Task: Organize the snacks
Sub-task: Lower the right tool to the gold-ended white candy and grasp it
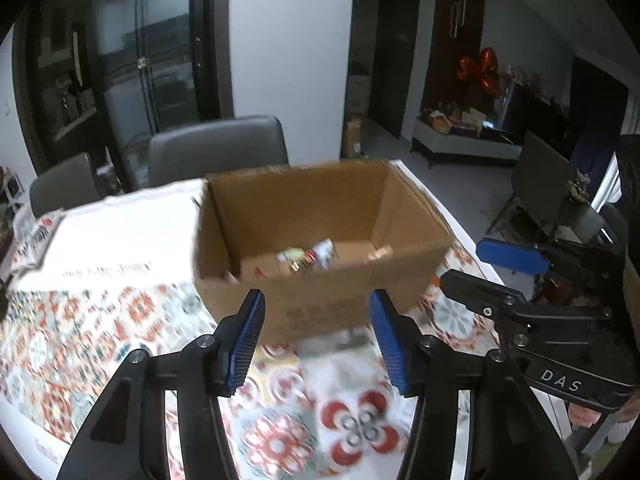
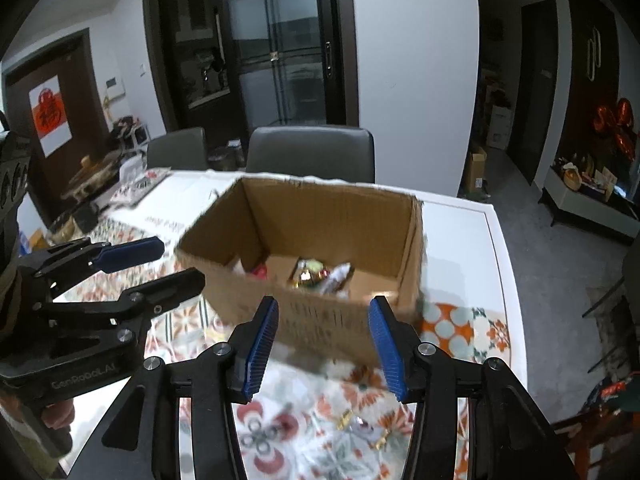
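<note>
Before the box (image 1: 320, 216) near edge, left gripper (image 1: 316, 336) and right gripper (image 2: 324, 336) hover part-open, empty.

Box (image 1: 320, 216): brown cardboard, open-topped, upright on the patterned tablecloth.
Snacks (image 2: 320, 274): a few wrapped pieces lay inside, on its floor.

Brown cardboard box (image 1: 320, 204), orange-and-teal floral tablecloth (image 1: 100, 320) (white beyond), blue-padded black tool (image 1: 316, 332)

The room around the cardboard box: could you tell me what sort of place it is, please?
Most likely a home dining room: a table with a patterned cloth, grey dining chairs drawn up behind it, and a glass-fronted cabinet against the wall.
</note>
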A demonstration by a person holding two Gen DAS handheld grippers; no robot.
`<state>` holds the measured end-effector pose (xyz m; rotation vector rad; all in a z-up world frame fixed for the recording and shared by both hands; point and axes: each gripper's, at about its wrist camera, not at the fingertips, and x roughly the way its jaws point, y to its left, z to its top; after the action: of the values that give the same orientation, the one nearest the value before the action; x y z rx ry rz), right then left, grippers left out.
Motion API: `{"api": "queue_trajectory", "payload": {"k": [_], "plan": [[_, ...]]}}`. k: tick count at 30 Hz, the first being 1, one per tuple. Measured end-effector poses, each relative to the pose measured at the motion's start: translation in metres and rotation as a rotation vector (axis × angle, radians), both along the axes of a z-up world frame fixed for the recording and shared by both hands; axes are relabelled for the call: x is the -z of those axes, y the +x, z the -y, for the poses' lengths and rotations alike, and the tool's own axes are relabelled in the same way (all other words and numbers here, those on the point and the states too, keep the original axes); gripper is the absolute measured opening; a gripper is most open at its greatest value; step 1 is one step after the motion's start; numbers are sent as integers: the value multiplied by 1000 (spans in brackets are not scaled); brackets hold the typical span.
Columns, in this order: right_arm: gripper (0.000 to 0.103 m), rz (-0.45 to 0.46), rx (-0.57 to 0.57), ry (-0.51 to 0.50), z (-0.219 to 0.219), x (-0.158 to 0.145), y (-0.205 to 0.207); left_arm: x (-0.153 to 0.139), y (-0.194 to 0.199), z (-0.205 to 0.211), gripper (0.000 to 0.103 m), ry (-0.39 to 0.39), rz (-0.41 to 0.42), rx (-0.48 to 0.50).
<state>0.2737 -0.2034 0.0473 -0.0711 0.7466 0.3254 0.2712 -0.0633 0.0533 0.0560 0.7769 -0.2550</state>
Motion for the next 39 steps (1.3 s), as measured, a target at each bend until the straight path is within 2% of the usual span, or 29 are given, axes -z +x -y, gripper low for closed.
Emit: {"api": "queue_trajectory", "payload": {"k": [11, 22, 27, 39], "plan": [[48, -100, -52, -76, 15, 43, -24, 41, -25, 18, 53, 19, -67, -45], [48, -279, -93, -158, 25, 107, -19, 97, -25, 31, 53, 4, -233, -58], [48, -314, -100, -183, 27, 126, -12, 121, -20, 36, 53, 10, -307, -63], [48, -330, -129, -262, 19, 151, 8, 142, -8, 40, 53, 16, -362, -80]]}}
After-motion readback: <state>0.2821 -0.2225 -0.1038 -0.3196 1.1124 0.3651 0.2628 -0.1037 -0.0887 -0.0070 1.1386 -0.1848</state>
